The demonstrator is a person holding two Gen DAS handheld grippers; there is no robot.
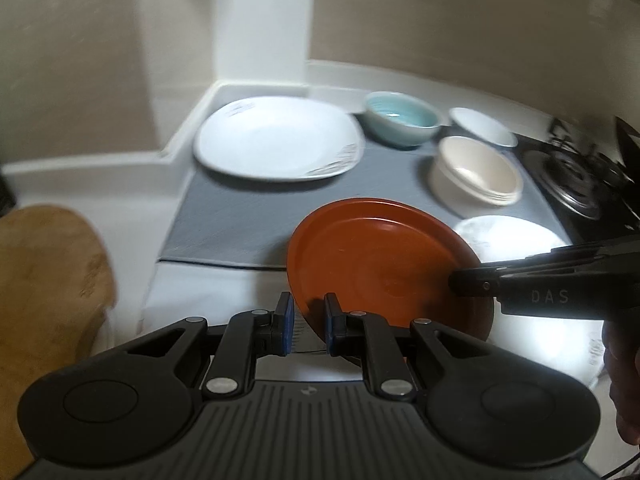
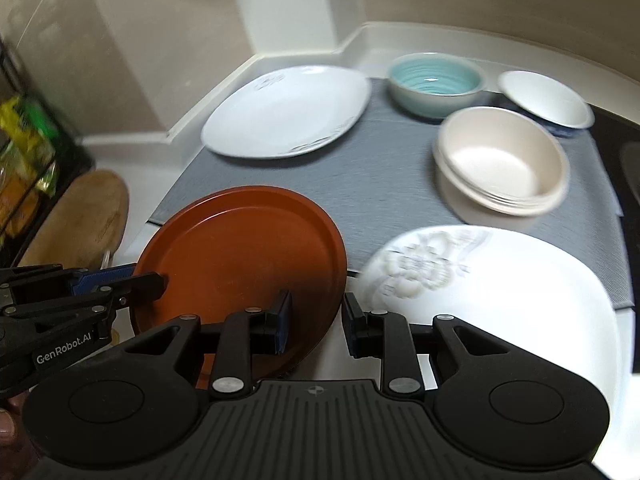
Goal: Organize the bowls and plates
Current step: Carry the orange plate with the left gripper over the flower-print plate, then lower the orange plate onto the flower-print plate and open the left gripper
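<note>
The orange plate [image 2: 240, 256] is hanging tilted over the counter's near edge, just left of the flowered white plate [image 2: 500, 292]. The left gripper [image 1: 307, 322] is clamping its rim, and the right gripper [image 2: 316, 326] (pads straddling the opposite rim) is gripping too.

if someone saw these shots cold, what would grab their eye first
The orange plate, tilted up off the counter at the near edge of the grey mat, with the left gripper and the right gripper each at its rim. Behind it sit a large white plate, a teal bowl and a stack of cream bowls.
</note>
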